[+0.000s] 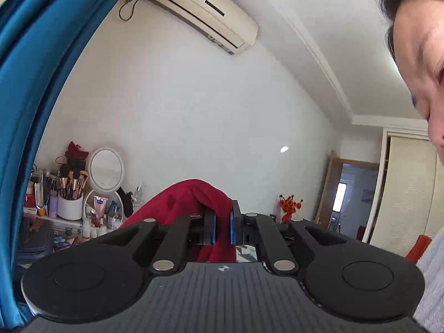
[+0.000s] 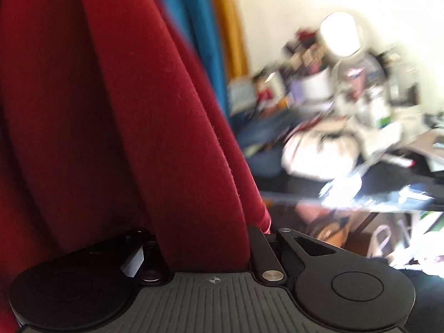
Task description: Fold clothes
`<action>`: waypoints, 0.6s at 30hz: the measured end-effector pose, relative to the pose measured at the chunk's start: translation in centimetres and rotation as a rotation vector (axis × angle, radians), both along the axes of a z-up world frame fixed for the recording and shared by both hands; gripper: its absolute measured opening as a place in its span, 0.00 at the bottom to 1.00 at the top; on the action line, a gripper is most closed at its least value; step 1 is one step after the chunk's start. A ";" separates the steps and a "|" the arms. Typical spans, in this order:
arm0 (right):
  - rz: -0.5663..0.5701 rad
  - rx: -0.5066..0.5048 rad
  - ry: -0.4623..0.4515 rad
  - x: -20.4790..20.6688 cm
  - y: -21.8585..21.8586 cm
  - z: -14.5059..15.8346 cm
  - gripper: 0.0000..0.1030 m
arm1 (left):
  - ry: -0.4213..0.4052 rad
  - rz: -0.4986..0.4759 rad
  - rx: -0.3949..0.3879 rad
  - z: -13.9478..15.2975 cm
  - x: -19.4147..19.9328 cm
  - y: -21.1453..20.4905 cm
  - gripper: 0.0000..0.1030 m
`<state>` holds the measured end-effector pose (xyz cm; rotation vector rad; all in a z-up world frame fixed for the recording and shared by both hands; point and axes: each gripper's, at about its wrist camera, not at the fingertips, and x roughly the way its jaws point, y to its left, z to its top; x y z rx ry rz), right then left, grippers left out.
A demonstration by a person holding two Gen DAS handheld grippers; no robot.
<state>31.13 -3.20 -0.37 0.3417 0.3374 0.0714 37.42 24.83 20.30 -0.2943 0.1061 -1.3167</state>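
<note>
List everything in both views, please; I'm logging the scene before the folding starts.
garment: 1, red, pinched in both claws, hanging in folds in the right view
curtain: 1, blue, left edge of the left view; an orange strip beside it in the right view
air conditioner: 1, cream, high on the wall
mirror: 1, round, white, on the cluttered dresser
brush cup: 1, white, by the mirror
flowers: 1 bunch, orange, right of the garment
wardrobe: 1, cream, far right
left claw: black, blue pads, shut on the garment
right claw: black, garment between its fingers
</note>
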 end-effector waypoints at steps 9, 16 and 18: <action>-0.480 -0.091 -0.203 -13.0 -11.1 7.0 0.06 | 0.124 0.028 0.052 -4.1 4.0 -5.9 0.09; -0.564 -0.157 0.036 -12.1 -12.8 1.4 0.06 | 0.293 0.061 0.417 -16.5 8.8 -14.9 0.11; -0.544 -0.161 0.117 -10.8 -12.2 -1.0 0.06 | 0.339 0.090 0.567 -20.8 9.8 -16.8 0.11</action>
